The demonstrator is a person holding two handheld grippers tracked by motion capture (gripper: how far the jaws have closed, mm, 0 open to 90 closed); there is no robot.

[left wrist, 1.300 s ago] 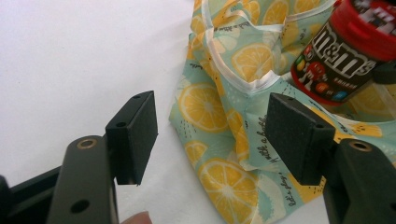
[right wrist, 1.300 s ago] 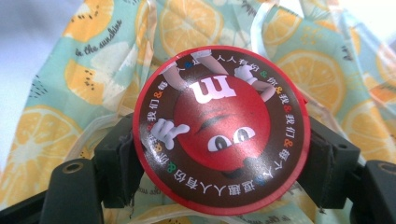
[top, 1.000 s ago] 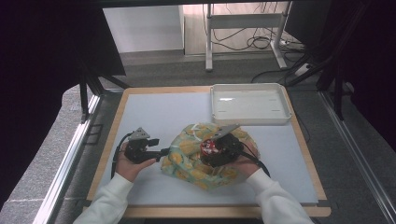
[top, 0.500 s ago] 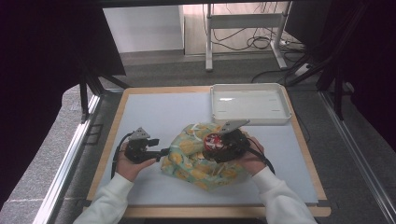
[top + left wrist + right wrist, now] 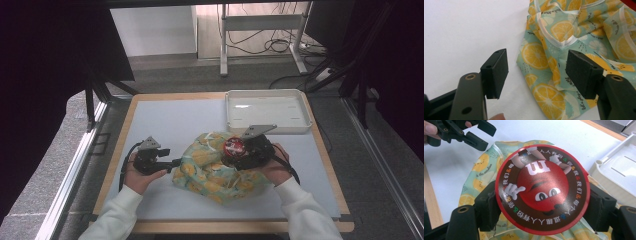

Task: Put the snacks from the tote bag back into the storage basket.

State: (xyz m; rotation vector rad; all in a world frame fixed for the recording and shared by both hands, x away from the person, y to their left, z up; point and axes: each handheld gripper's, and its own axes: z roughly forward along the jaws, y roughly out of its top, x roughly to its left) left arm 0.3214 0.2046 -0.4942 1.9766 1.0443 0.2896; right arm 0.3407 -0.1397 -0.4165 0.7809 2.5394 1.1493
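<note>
The right gripper (image 5: 239, 151), jaws clamped on the round red tin (image 5: 542, 192), has lifted it clear of the lemon-print bag (image 5: 216, 169) on the desk (image 5: 165, 120), ready for placement, while the left gripper (image 5: 172, 162) waits with jaws spread at the bag's edge.

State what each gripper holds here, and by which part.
The right gripper clamps a round red M&M's tin across its rim, pads on opposite sides. The left gripper holds nothing; its jaws stand open beside the lemon-print cloth bag.

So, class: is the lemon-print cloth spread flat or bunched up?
Bunched up. The lemon-print cloth lies in a crumpled heap on the table, folds and seams rising in the left gripper view.
</note>
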